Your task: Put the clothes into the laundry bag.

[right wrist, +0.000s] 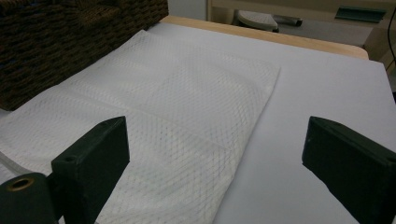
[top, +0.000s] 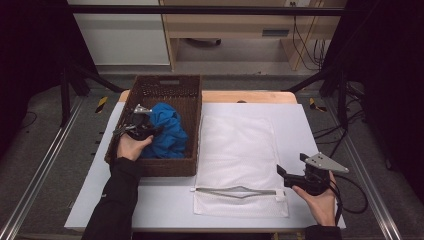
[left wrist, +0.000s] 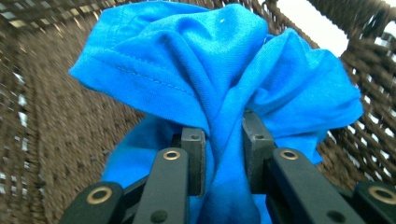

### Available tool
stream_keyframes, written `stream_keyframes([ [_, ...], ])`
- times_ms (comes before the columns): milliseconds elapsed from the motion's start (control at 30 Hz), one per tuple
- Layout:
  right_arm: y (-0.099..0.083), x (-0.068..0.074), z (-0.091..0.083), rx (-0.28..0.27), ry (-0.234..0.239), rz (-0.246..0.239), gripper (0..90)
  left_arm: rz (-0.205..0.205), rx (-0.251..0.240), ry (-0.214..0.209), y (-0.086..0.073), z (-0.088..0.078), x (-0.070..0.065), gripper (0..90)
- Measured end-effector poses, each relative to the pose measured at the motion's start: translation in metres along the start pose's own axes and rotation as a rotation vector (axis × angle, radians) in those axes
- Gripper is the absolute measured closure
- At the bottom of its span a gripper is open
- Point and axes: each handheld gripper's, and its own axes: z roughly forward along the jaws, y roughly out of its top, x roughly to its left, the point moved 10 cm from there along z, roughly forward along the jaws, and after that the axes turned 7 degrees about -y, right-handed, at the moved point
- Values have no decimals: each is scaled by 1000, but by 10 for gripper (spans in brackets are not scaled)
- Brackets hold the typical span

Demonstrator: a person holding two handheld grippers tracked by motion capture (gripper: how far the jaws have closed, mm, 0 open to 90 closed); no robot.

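A crumpled blue cloth [top: 167, 132] lies in a brown wicker basket [top: 175, 167] at the left of the table. My left gripper [top: 145, 129] reaches into the basket from the left and is shut on a fold of the blue cloth [left wrist: 219, 93], which bunches between its two black jaws. A white mesh bag [top: 237, 150] lies flat to the right of the basket, its zipper end slightly parted near the front. My right gripper [top: 290, 172] hovers at the bag's front right corner, open, with nothing between its jaws; the mesh bag [right wrist: 163, 112] stretches out ahead of it.
The table wears a white cover [top: 300, 125] with a wooden edge [top: 250, 96] at the back. The basket wall [right wrist: 56, 42] stands left of the bag. Metal frame rails [top: 40, 165] run along both sides of the table.
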Motion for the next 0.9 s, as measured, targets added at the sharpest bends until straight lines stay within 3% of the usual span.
stream_keyframes([
  [167, 1, 0, 0, -5, -1, 1, 79, -5, -104, 0, 10, -11, 0, 752],
  [300, 1, 0, 0, -5, 0, -1, 80, -8, -143, 12, 15, -16, 0, 752],
  [500, 1, -1, -1, -9, -2, 4, 79, -46, -247, 29, 29, -32, 4, 754],
  [767, 1, 0, 0, -9, 1, 3, 79, -36, -359, 68, 48, -58, 2, 754],
  [900, 1, 0, -1, -10, 0, 3, 79, -30, -414, 66, 58, -73, -4, 754],
])
